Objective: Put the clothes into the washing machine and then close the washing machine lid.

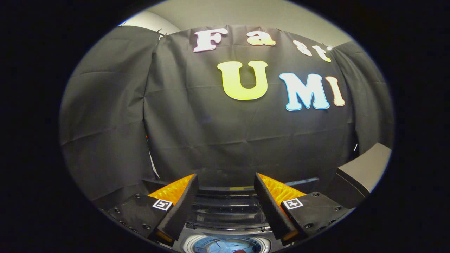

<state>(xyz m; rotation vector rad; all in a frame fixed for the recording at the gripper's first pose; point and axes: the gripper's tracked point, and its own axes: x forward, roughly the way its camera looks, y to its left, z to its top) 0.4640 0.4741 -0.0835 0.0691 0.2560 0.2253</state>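
Observation:
My gripper (225,181) is open, its two fingers spread wide with nothing between them. Below and between the fingers lies the washing machine (228,207), seen from above: its dark glossy lid (228,211) stands folded back, and the round drum opening (226,245) shows a pale blue inside under the fingers. No clothes are visible in the gripper. The fingers hover above the machine's top and touch nothing.
The booth's black cloth wall (225,133) hangs close behind the machine. To the right stands a dark box with a grey top (365,168). A gap in the cloth (151,158) runs down on the left.

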